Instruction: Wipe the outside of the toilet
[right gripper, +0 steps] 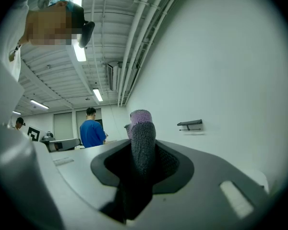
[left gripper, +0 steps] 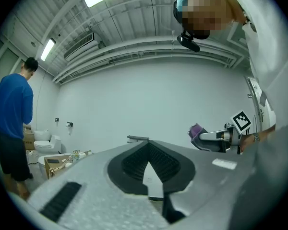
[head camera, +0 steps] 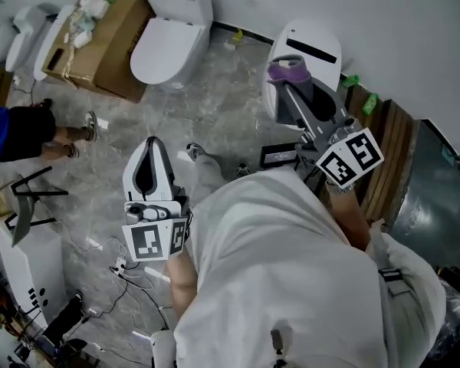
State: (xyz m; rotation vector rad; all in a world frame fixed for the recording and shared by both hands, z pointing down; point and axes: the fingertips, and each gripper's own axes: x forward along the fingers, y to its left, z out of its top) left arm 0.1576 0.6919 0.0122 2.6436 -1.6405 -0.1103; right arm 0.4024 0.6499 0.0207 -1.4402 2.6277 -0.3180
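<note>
The right gripper (head camera: 290, 83) pinches a purple cloth (head camera: 289, 69) by 1 white toilet (head camera: 322, 33). The left gripper (head camera: 150, 146), jaws pressed together on nothing, hangs well apart from it.

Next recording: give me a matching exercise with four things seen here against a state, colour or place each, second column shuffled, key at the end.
Things:
1. left hand-held gripper
2. right hand-held gripper
3. cloth
4. cardboard box

Descriptions:
A. purple
B. on the floor beside a white toilet
C. jaws together, nothing held
D. jaws clamped on fabric

Pairs: 1-C, 2-D, 3-A, 4-B
</note>
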